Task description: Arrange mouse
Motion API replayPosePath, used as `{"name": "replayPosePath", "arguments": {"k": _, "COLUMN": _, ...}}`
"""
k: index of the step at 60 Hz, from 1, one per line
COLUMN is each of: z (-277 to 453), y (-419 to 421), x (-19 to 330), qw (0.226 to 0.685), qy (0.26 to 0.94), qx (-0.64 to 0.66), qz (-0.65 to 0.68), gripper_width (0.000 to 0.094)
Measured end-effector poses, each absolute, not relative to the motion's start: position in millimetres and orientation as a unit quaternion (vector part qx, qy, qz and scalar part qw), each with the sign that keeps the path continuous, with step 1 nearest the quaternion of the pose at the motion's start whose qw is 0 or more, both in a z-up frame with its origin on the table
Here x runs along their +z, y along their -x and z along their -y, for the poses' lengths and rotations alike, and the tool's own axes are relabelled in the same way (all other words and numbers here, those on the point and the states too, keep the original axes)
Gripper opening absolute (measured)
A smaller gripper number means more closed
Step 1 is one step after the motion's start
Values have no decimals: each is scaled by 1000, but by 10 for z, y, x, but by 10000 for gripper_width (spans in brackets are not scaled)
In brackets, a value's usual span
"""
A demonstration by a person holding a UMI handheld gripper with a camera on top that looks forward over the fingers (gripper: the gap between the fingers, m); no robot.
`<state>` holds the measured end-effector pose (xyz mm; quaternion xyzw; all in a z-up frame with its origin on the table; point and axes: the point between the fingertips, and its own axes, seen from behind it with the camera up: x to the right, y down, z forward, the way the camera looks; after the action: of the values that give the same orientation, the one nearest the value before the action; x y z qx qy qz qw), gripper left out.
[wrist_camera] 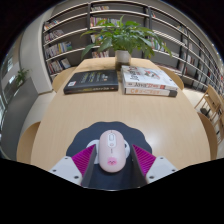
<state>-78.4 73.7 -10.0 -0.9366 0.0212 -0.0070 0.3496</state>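
A white mouse (112,148) with a pink mark on its back lies between my fingers. It rests on a dark grey mat (112,176) on the round wooden table (60,115). My gripper (112,156) is open. The magenta pads stand on either side of the mouse, left pad (84,160) and right pad (141,160), with a small gap showing at each side. The mouse points away from me toward the books.
Beyond the fingers, a dark book (92,81) and a white book (150,82) lie side by side on the table's far half. A potted plant (125,38) stands behind them. Bookshelves (70,30) line the back wall. Bare wood lies between mouse and books.
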Motion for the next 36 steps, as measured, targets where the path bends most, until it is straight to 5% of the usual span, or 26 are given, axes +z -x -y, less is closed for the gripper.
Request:
{"name": "replayPosePath", "arguments": {"k": 4, "z": -761, "y": 749, "x": 99, "qw": 364, "qy": 931, "qx": -11, "qz": -31, "gripper_width": 860}}
{"name": "replayPosePath", "arguments": {"k": 20, "z": -327, "y": 730, "x": 1544, "qw": 431, "qy": 902, "qx": -3, "qz": 10, "gripper_width": 856}}
{"name": "replayPosePath", "arguments": {"k": 36, "z": 525, "y": 490, "x": 2189, "qw": 455, "qy": 890, "qx": 5, "qz": 30, "gripper_width": 858}}
